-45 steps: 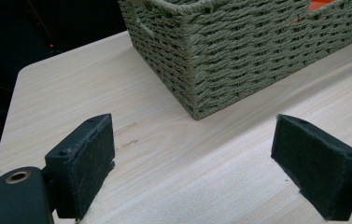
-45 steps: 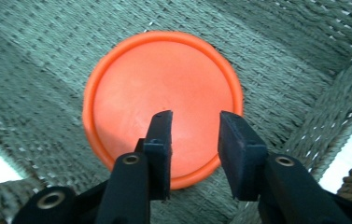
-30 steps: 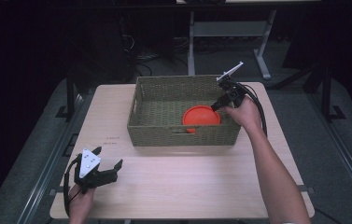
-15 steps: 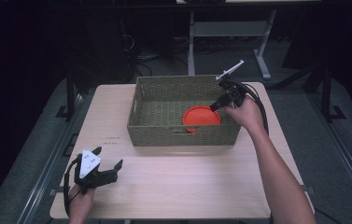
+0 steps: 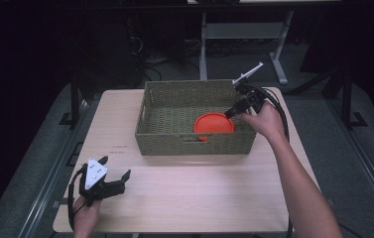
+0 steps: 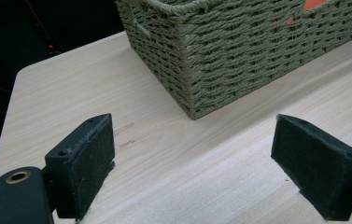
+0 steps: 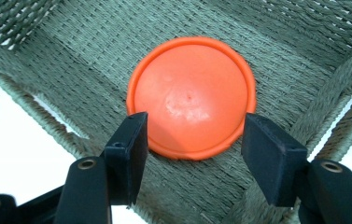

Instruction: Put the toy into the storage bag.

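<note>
An orange round disc [image 5: 214, 124] lies flat on the floor of a woven green basket [image 5: 194, 145], towards its right front corner. My right gripper [image 5: 232, 113] reaches over the basket's right rim and points down at the disc. In the right gripper view the disc [image 7: 191, 95] sits just beyond the open jaws of that gripper [image 7: 194, 135], and nothing is between them. My left gripper [image 5: 115, 166] rests open and empty on the table near the front left corner. In the left gripper view it [image 6: 192, 135] faces the basket's near corner [image 6: 239, 51].
The basket stands in the middle rear of a light wooden table [image 5: 194, 193]. Its woven walls [image 7: 304, 28] rise around the disc on all sides. Dark floor and a metal stand [image 5: 244, 34] lie beyond the table's far edge.
</note>
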